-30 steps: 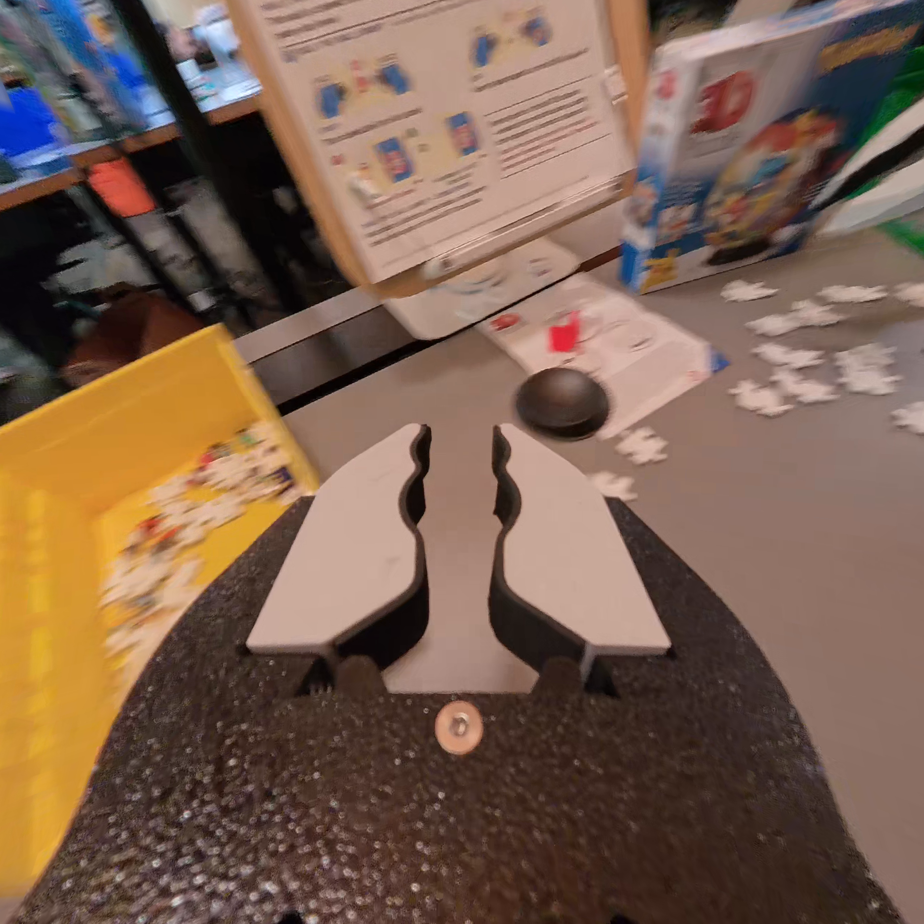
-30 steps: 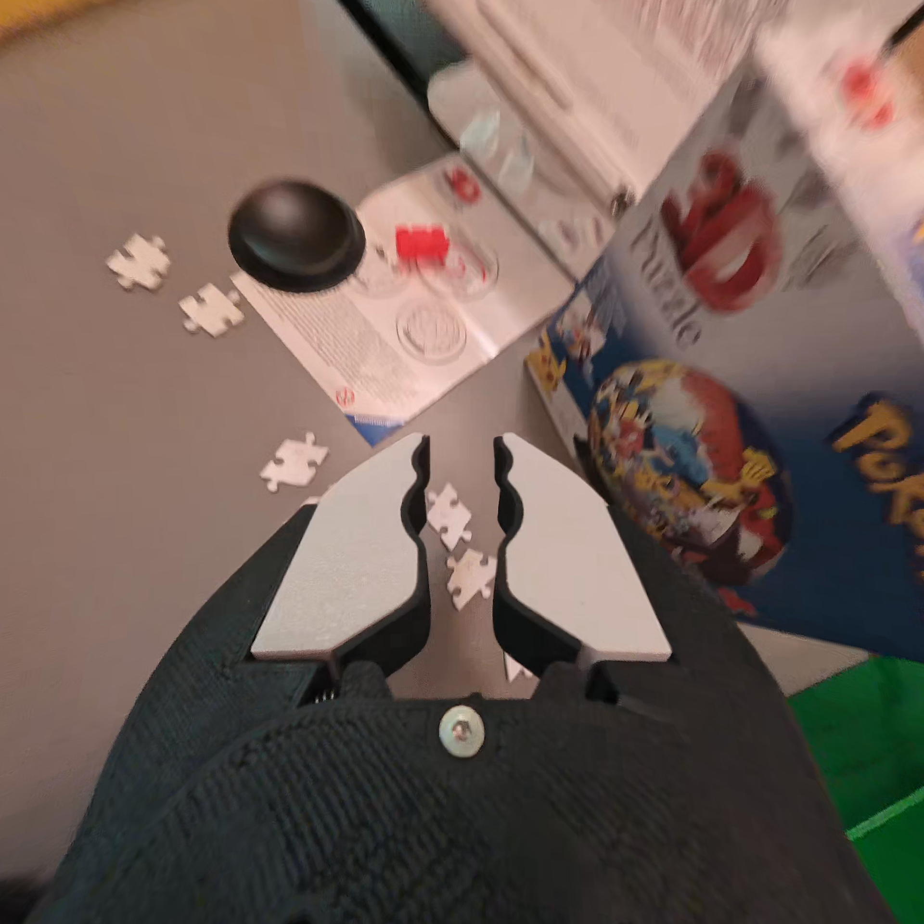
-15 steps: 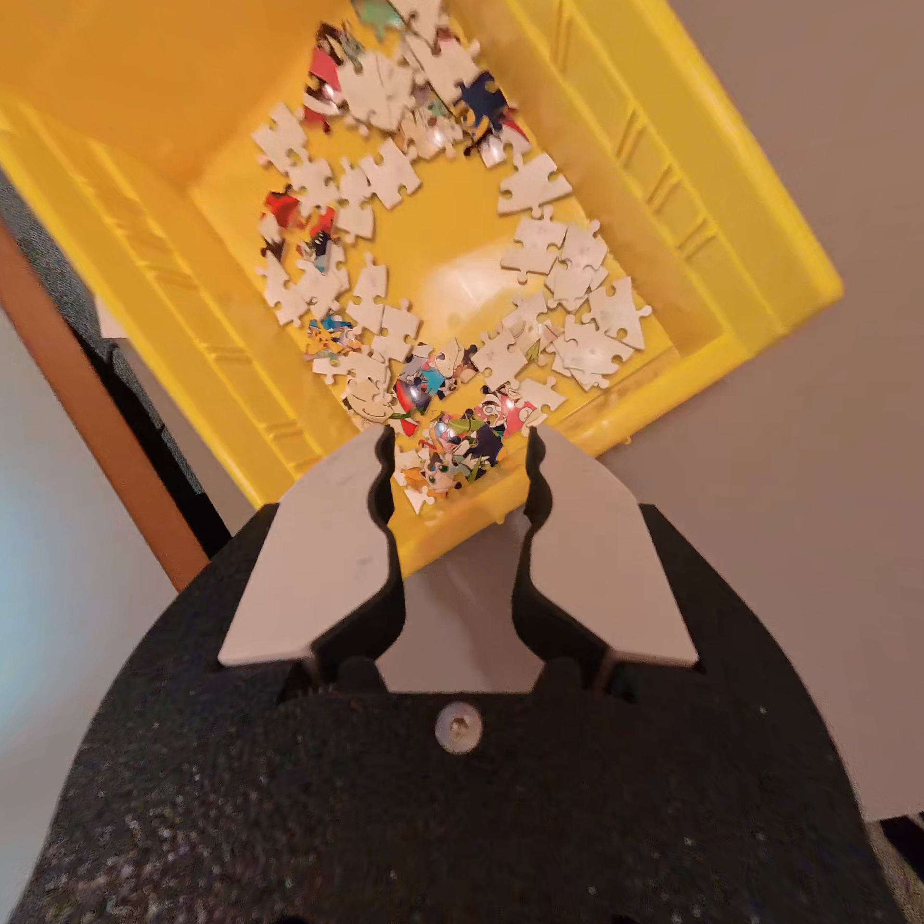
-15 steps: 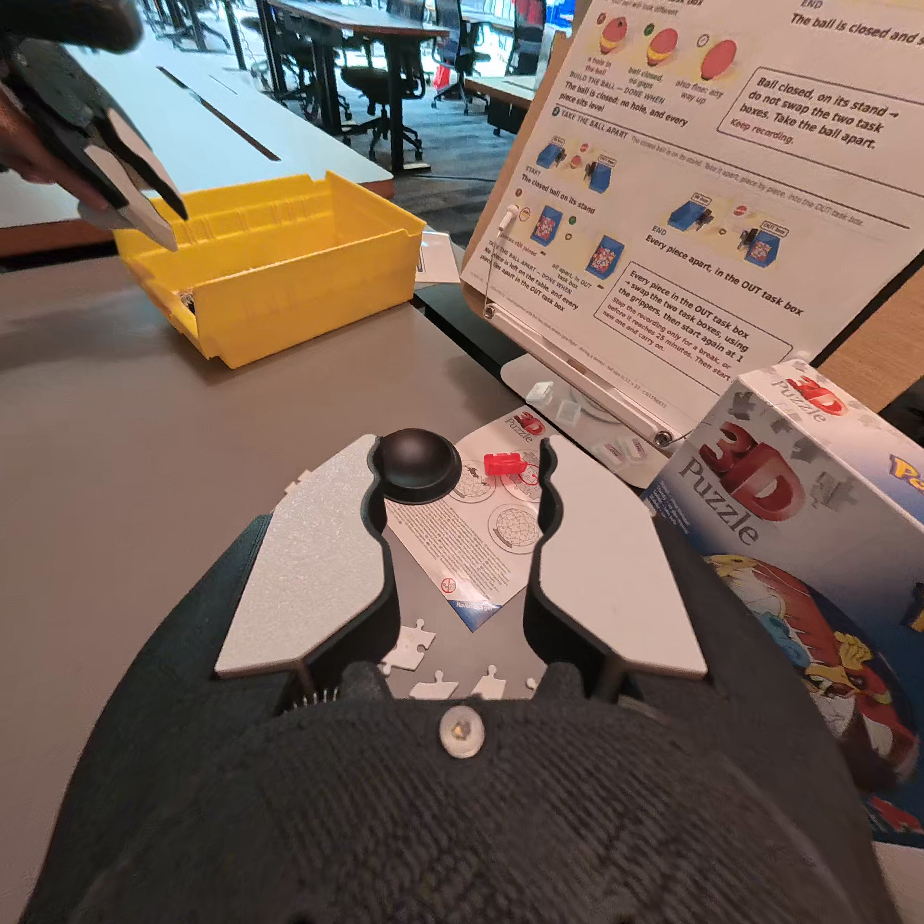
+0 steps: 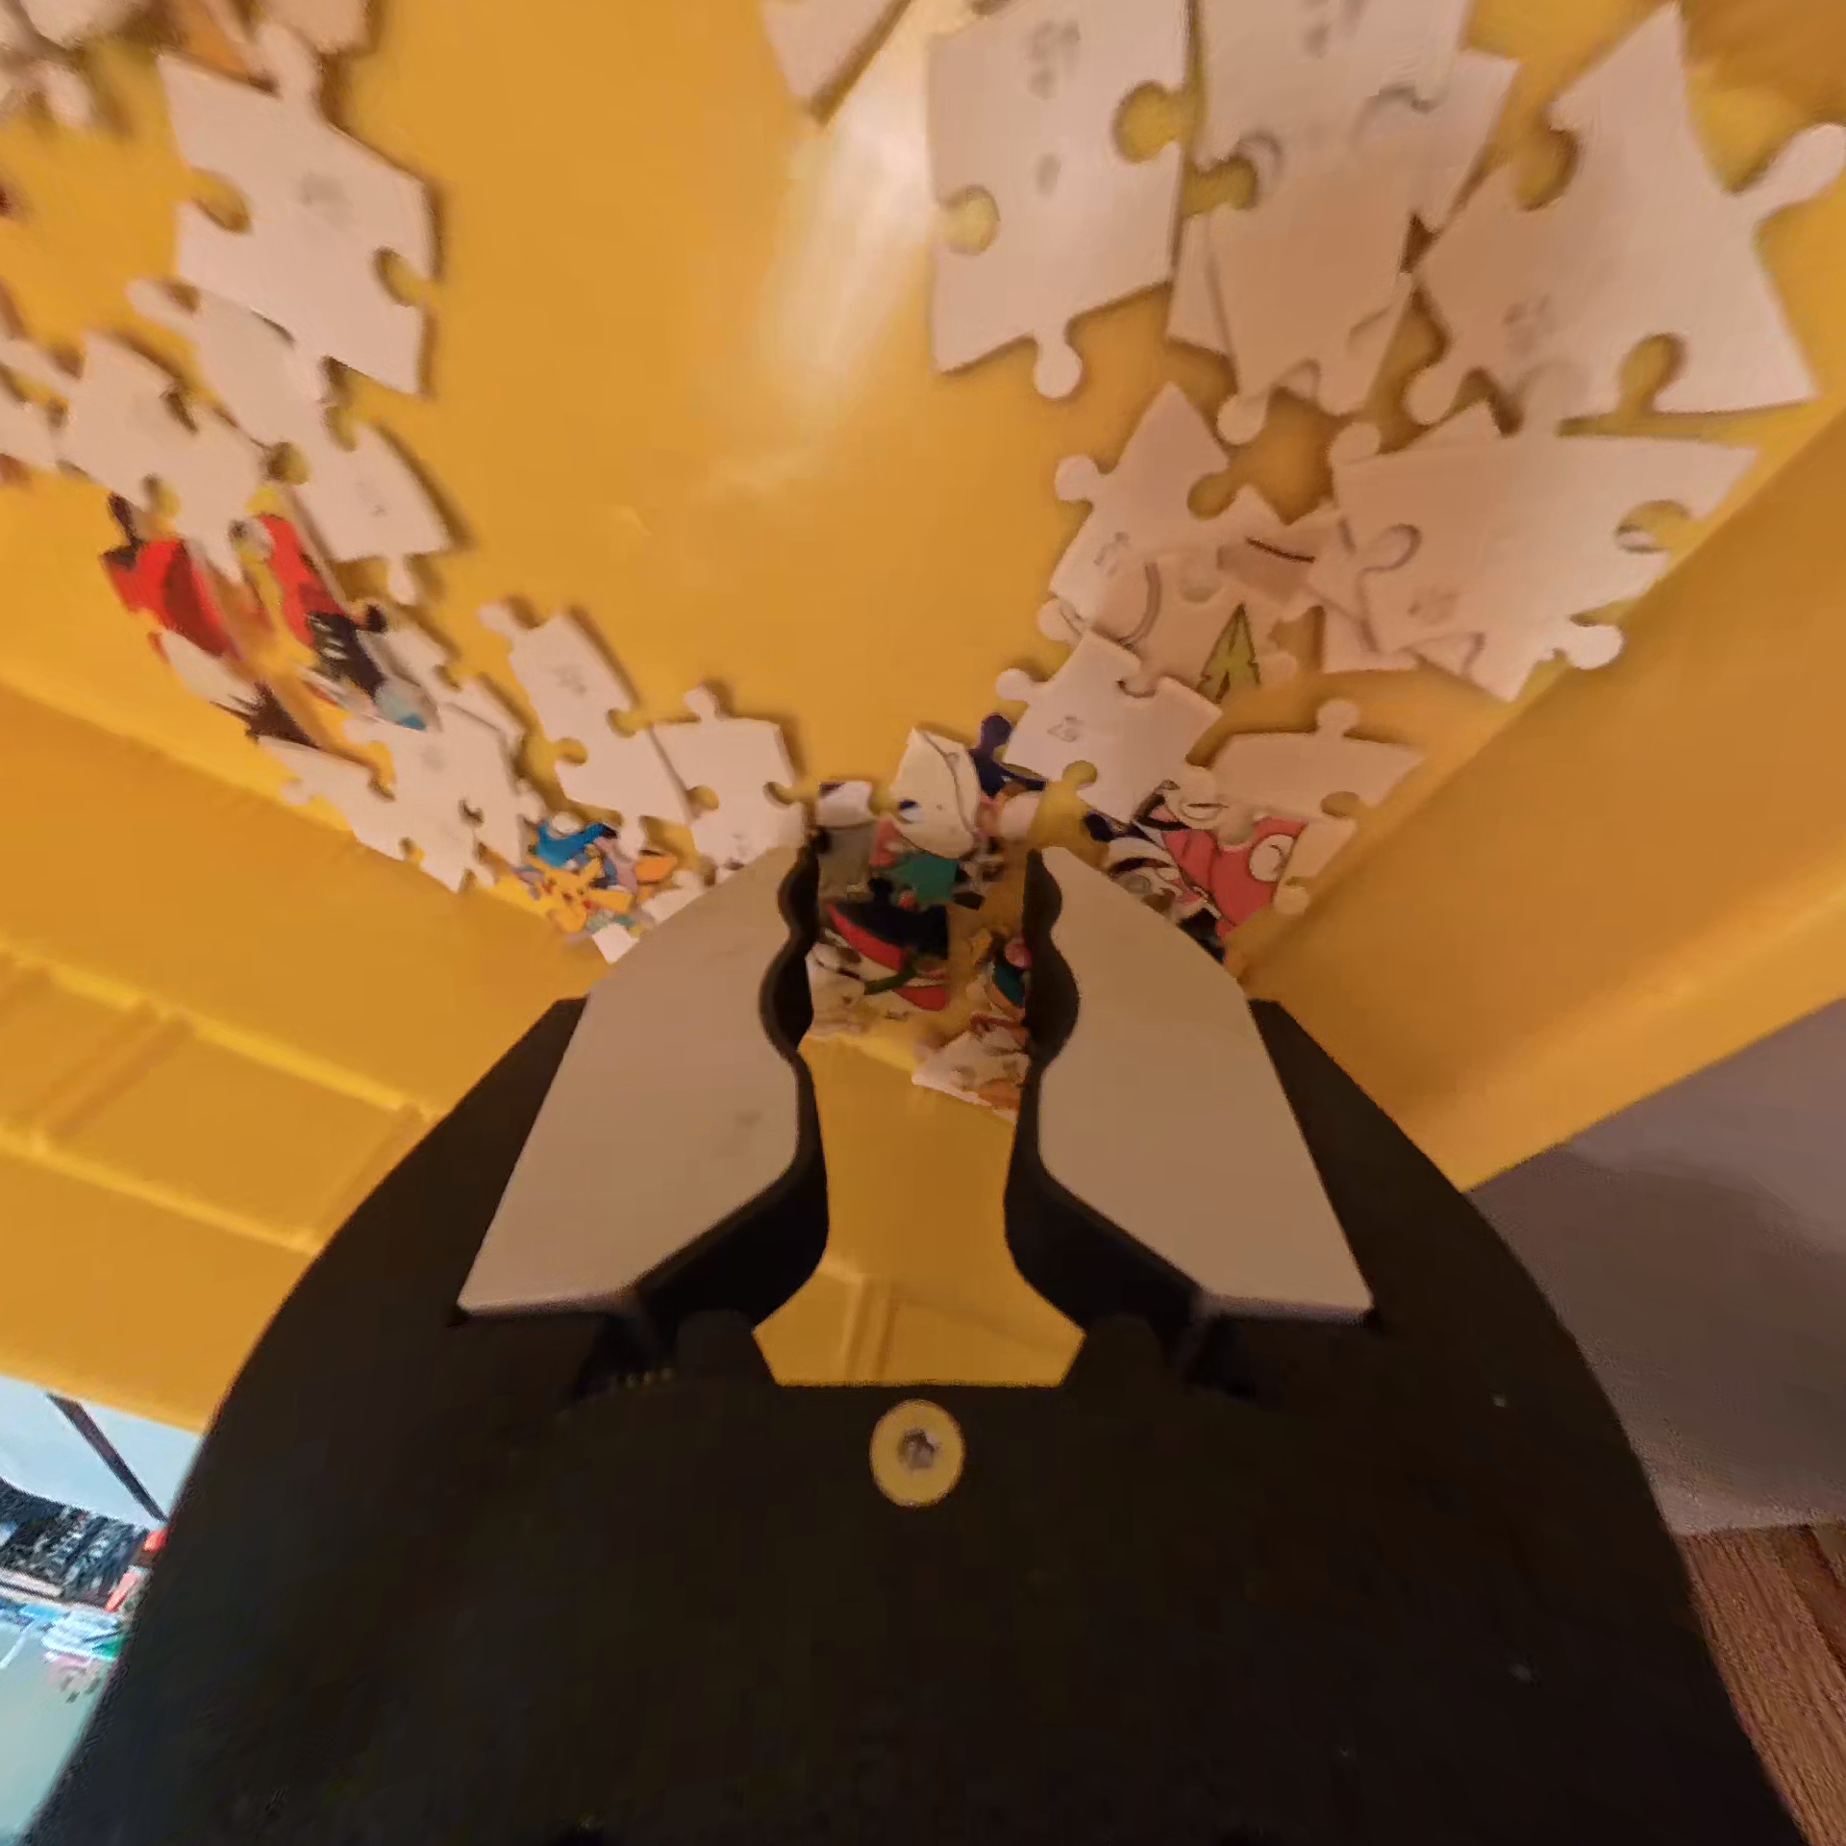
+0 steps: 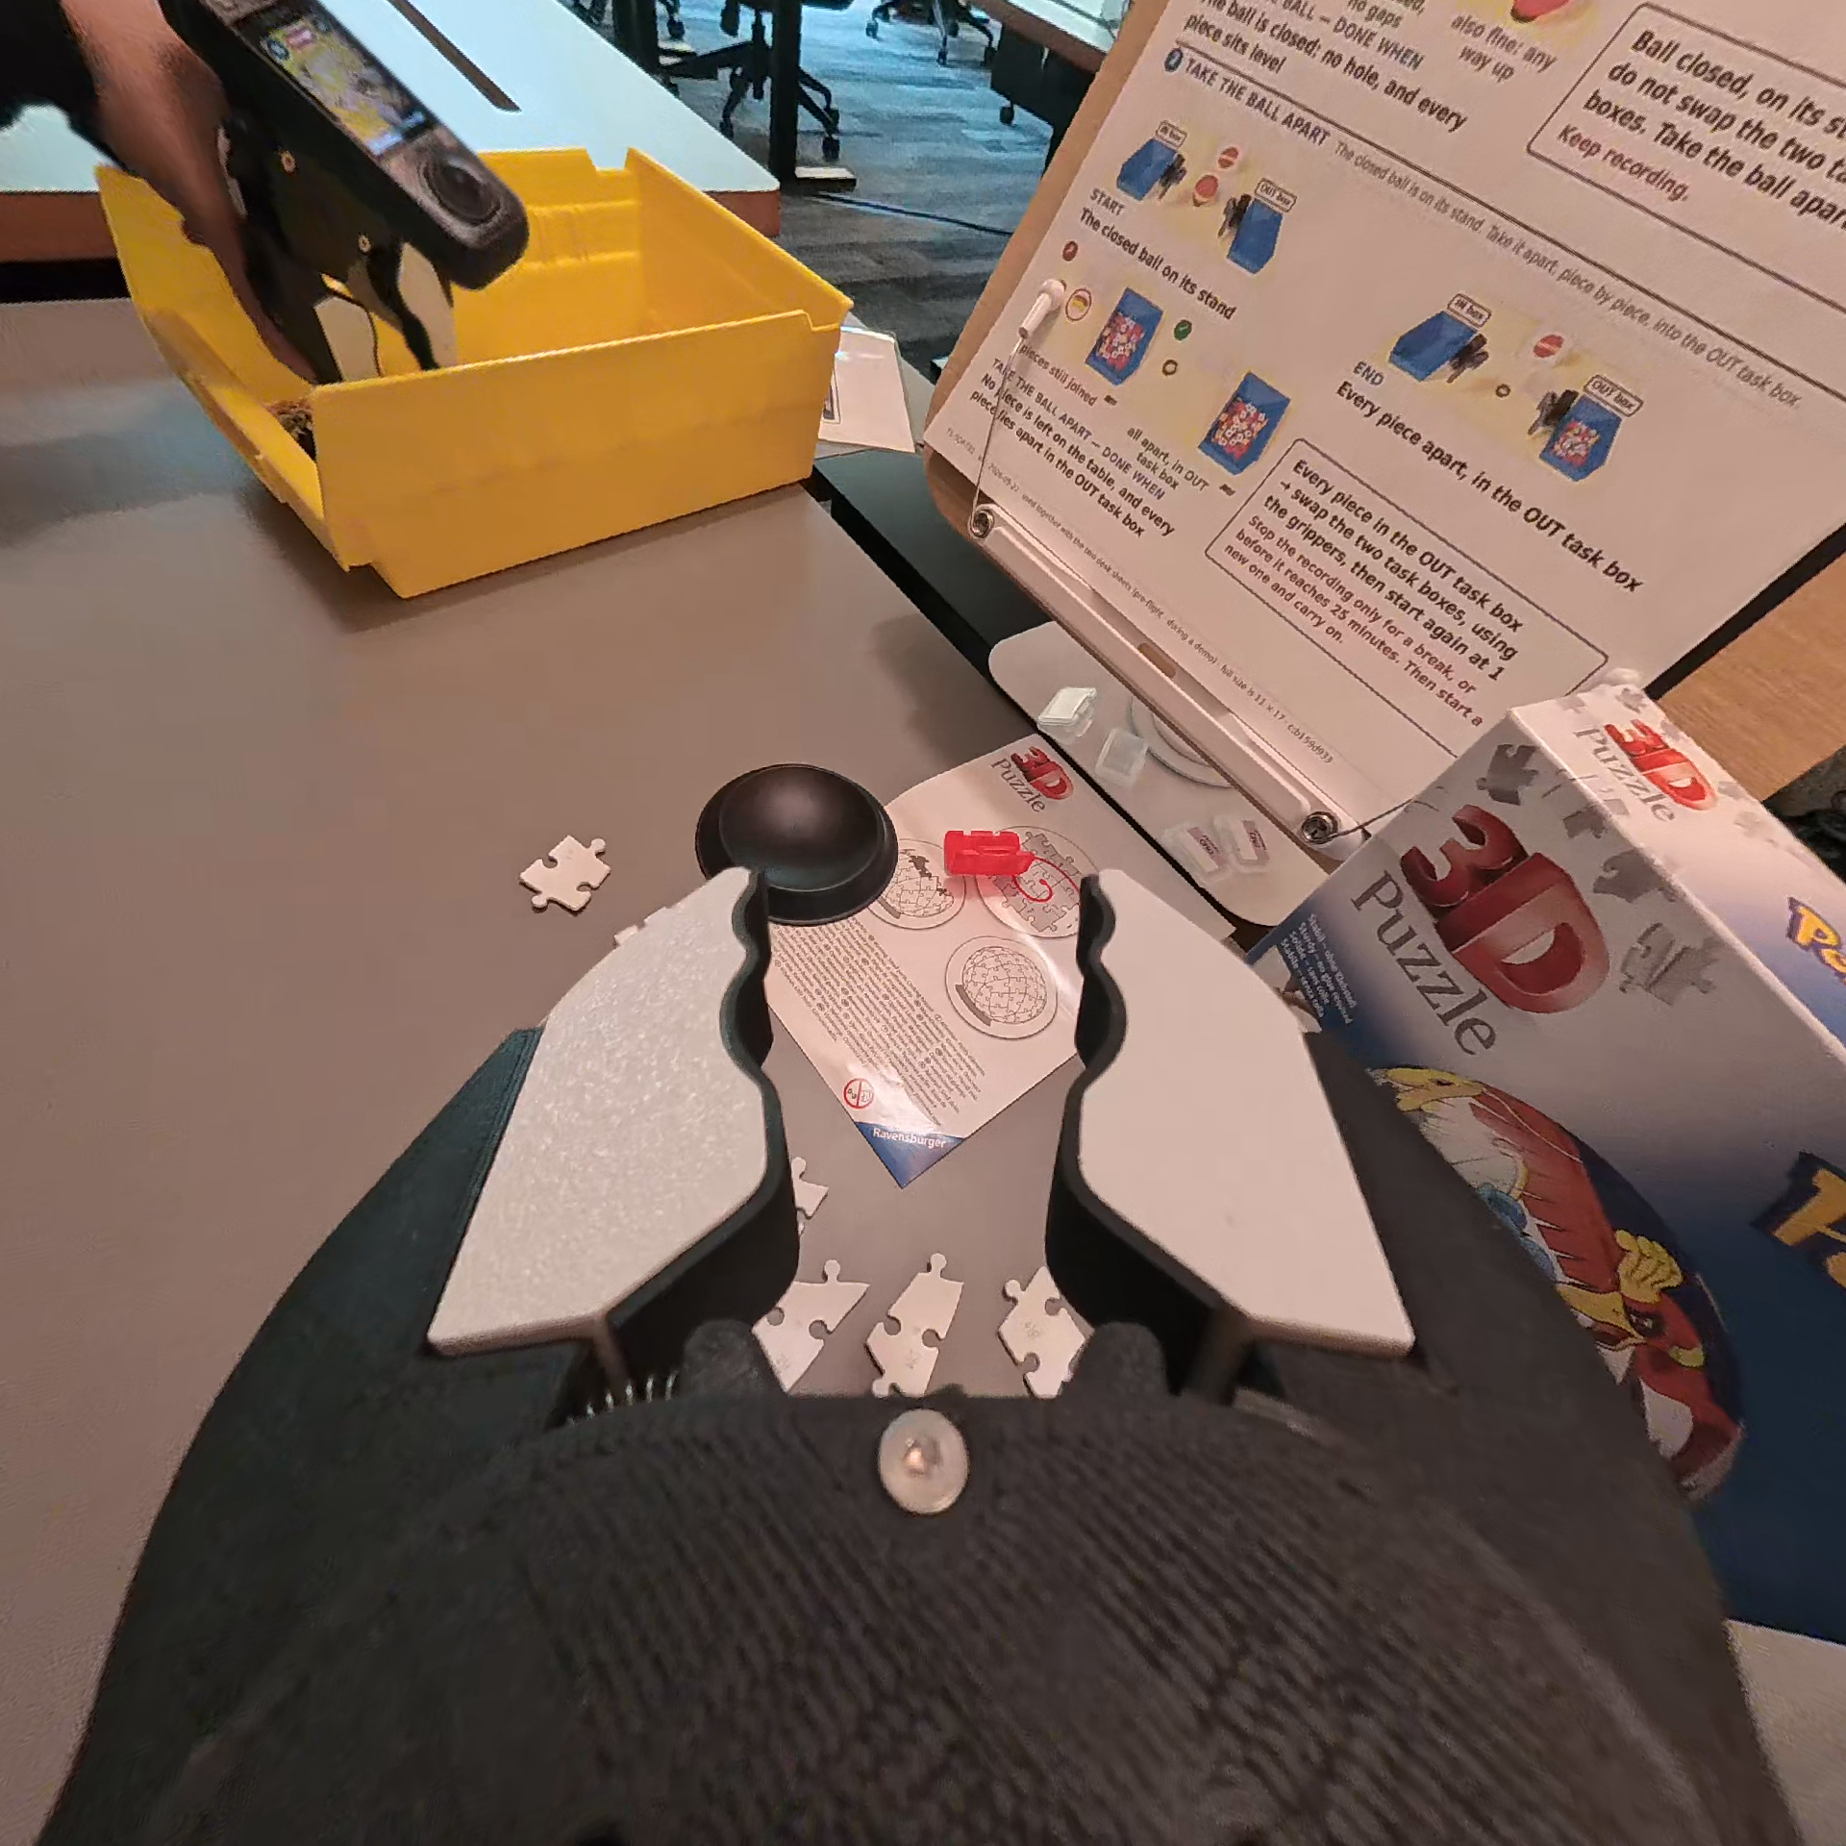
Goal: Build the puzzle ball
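My left gripper (image 5: 914, 879) reaches down into the yellow bin (image 5: 200, 999). Its jaws stand apart over a heap of coloured puzzle pieces (image 5: 889, 929) that lie between the fingertips; I see no pad pressing on them. Many white, face-down pieces (image 5: 1059, 200) cover the bin floor. In the right wrist view the left gripper (image 6: 390, 310) dips into the bin (image 6: 559, 440) at the far left. My right gripper (image 6: 919, 899) is open and empty above the grey table, just short of the black dome-shaped stand (image 6: 799, 839).
A leaflet (image 6: 899, 1049) with a small red clip (image 6: 984, 854) lies by the stand. The puzzle box (image 6: 1558, 999) stands at the right, an instruction board (image 6: 1398, 300) behind it. Loose white pieces (image 6: 566, 872) lie on the table, more under my right gripper (image 6: 909, 1329). Left tips to right tips: about 50 centimetres.
My left gripper swung from the table over the yellow bin, then dropped into it, and its jaws narrowed a little. My right gripper opened wide and rose to face the stand, then held nearly still.
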The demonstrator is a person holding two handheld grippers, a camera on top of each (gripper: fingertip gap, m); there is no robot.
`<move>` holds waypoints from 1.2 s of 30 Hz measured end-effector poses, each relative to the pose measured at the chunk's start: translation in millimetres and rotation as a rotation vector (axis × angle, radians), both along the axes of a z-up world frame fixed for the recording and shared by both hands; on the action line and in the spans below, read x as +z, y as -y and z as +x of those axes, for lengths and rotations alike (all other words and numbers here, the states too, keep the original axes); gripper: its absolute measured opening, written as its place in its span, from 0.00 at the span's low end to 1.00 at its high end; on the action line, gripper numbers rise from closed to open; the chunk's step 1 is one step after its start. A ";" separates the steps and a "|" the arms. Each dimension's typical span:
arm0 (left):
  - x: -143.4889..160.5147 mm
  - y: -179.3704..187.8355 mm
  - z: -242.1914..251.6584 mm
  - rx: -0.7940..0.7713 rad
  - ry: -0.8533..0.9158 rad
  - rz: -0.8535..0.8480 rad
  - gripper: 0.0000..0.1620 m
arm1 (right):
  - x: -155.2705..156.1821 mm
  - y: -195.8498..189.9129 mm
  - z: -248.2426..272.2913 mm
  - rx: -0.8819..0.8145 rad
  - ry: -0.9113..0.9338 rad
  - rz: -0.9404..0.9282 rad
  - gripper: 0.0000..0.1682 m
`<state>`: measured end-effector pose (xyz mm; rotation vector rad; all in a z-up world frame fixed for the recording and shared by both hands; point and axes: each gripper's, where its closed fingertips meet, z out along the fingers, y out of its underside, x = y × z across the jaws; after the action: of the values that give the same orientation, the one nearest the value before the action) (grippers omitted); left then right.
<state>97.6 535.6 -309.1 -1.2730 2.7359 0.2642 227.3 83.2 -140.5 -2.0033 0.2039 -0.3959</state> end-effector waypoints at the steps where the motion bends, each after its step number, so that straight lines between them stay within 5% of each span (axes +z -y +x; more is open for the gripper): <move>1: -0.3 0.5 2.3 0.008 0.001 -0.008 0.24 | -1.7 0.3 0.7 -0.002 0.004 -0.010 0.36; 11: 3.5 -0.3 5.9 0.063 0.076 -0.017 0.14 | -5.6 2.2 2.1 -0.006 0.028 -0.037 0.35; 15: 38.7 14.5 10.2 0.093 0.243 -0.117 0.14 | -2.6 -1.8 -3.1 0.019 0.026 -0.020 0.35; 17: 74.5 40.4 18.8 0.114 0.403 -0.289 0.14 | 3.1 -9.2 -10.1 0.055 0.019 0.017 0.34; 20: 147.8 116.3 26.1 0.060 0.650 -0.785 0.14 | 17.8 -29.9 -31.8 0.162 -0.017 0.123 0.32; 25: 253.0 231.7 -17.6 -0.277 0.910 -1.526 0.14 | 44.4 -77.6 -97.3 0.440 -0.175 0.313 0.32; 29: 281.0 284.9 -52.8 -0.493 1.002 -1.885 0.14 | 70.9 -103.9 -154.9 0.656 -0.393 0.474 0.28; 36: 277.9 334.1 -61.4 -0.655 1.111 -2.025 0.14 | 95.4 -113.8 -191.0 0.843 -0.816 0.657 0.19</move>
<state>36.2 201.5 -31.2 -0.0127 1.4095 -2.5780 36.3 197.0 -45.1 -1.3213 -0.0303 0.9264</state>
